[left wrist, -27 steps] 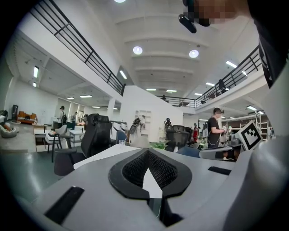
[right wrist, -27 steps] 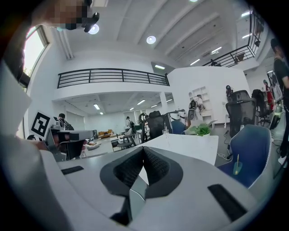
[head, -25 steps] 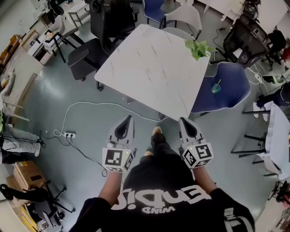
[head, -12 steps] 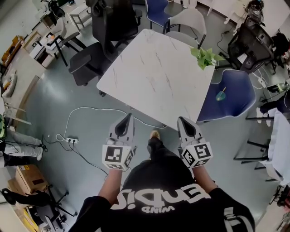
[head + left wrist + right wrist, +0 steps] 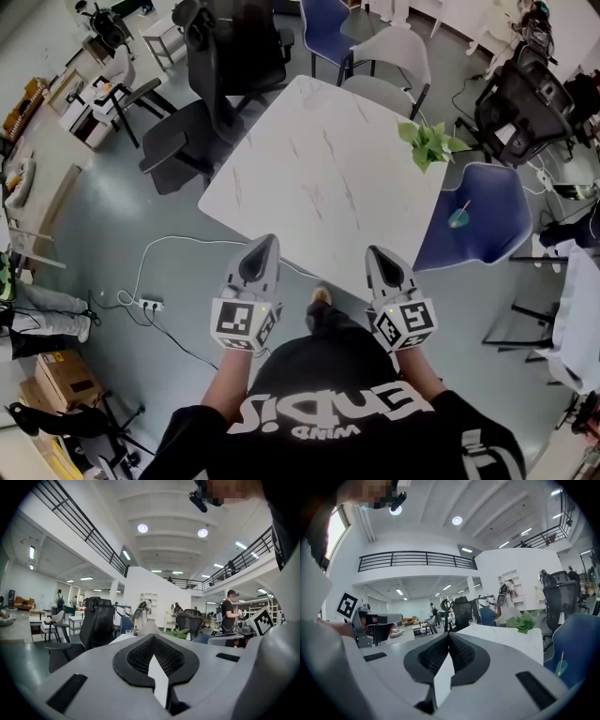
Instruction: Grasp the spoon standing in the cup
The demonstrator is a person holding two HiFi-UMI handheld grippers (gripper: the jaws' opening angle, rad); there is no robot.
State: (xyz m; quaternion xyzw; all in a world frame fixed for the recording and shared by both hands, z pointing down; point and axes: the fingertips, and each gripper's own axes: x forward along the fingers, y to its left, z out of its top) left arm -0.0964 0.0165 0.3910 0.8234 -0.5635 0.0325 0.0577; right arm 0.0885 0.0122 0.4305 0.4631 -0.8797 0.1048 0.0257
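- Head view: left gripper (image 5: 266,242) and right gripper (image 5: 376,253) are level at the near edge of the white table (image 5: 319,159), both closed and empty. The teal cup (image 5: 457,219) with the spoon (image 5: 464,205) upright in it sits on the blue chair (image 5: 492,192), well apart, to the right gripper's right.
- Left gripper view: jaws together, nothing between them.
- Right gripper view: jaws together and empty, with the cup (image 5: 560,667) at lower right, off the jaw line.

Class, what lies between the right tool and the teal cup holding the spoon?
In the head view, the white table's near corner, then the blue chair's seat, which bears the teal cup.
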